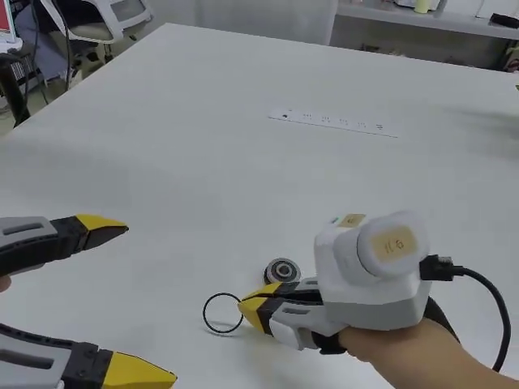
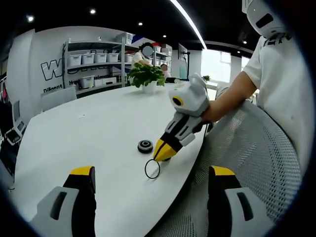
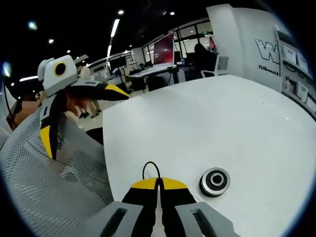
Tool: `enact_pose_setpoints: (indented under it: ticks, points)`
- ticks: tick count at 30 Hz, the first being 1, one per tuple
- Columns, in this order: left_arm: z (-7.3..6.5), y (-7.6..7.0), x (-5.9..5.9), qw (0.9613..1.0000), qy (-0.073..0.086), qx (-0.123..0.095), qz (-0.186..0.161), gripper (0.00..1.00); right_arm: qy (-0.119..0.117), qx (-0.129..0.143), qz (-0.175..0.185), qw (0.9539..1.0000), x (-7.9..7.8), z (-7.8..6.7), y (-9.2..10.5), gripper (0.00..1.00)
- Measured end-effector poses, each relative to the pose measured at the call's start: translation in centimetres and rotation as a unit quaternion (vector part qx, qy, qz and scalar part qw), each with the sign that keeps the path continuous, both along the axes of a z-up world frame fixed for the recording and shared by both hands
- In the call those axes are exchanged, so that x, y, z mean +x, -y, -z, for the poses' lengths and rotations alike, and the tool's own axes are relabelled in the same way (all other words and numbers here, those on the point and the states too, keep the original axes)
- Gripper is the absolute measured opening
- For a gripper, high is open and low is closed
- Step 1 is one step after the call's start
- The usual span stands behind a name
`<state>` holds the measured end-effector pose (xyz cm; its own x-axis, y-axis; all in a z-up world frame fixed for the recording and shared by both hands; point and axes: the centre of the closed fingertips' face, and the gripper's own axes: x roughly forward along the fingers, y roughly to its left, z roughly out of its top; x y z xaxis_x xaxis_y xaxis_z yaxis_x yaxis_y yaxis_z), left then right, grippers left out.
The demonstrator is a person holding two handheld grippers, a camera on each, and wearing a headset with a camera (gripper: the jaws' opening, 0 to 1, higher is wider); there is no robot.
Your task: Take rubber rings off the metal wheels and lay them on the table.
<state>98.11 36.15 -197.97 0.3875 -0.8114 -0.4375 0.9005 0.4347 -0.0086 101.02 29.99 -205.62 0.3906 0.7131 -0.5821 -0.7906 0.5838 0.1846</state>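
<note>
Jaws of the right gripper (image 1: 246, 309) pinch a thin black rubber ring (image 1: 219, 314), hiding its near edge; the left gripper (image 1: 150, 303) has its jaws gaping wide.

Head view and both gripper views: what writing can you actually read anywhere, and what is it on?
"W": big letter on the wall; what follows it is hidden.
"Diligent": smaller line under it on the same wall; the rest is cut off.
The label atop the right gripper: blurred, unreadable.
The strip on the table: marks too small to read.
</note>
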Motion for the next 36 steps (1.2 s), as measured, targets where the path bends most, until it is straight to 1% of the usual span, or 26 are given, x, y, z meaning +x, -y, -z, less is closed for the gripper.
enact_pose_setpoints:
  ticks: [3, 6, 11, 18, 20, 21, 24, 30, 36]
  points:
    - [0.0, 0.0, 0.0, 1.0, -0.001, 0.0, 0.0, 0.93, 0.004, -0.011, -0.004, 0.9999, 0.1, 0.4, -0.2, 0.0]
    - [0.0, 0.0, 0.0, 1.0, -0.001, 0.0, 0.0, 0.92, 0.015, -0.021, -0.011, 0.9996, 0.1, 0.5, -0.1, 0.0]
    - [0.0, -0.1, 0.1, 1.0, -0.001, -0.004, -0.002, 0.92, 0.023, -0.026, -0.017, 0.9992, 0.3, 0.4, 0.0, 0.0]
    - [0.0, -0.1, 0.1, 1.0, -0.001, -0.002, -0.001, 0.92, 0.029, -0.033, -0.017, 0.9989, 0.6, 0.3, 0.4, 0.04]
    - [0.0, 0.0, 0.0, 1.0, -0.001, -0.002, -0.001, 0.92, 0.039, -0.033, -0.017, 0.9985, 1.1, -0.4, 0.6, 0.04]
    - [0.0, 0.0, 0.0, 1.0, -0.001, -0.002, -0.001, 0.92, 0.048, -0.027, -0.014, 0.9984, 1.4, -1.1, 0.7, 0.04]
    - [0.0, 0.0, 0.0, 1.0, -0.002, -0.002, 0.001, 0.92, 0.058, -0.014, -0.005, 0.9982, 2.1, -2.5, 0.9, 0.06]
    - [0.1, 0.0, -0.1, 1.0, -0.003, 0.002, 0.004, 0.92, 0.076, 0.011, 0.007, 0.997, 2.8, -4.7, 1.3, 0.07]
    - [0.2, 0.1, -0.1, 1.0, -0.004, 0.004, 0.006, 0.92, 0.088, 0.036, 0.015, 0.9953, 3.2, -6.6, 1.7, 0.1]
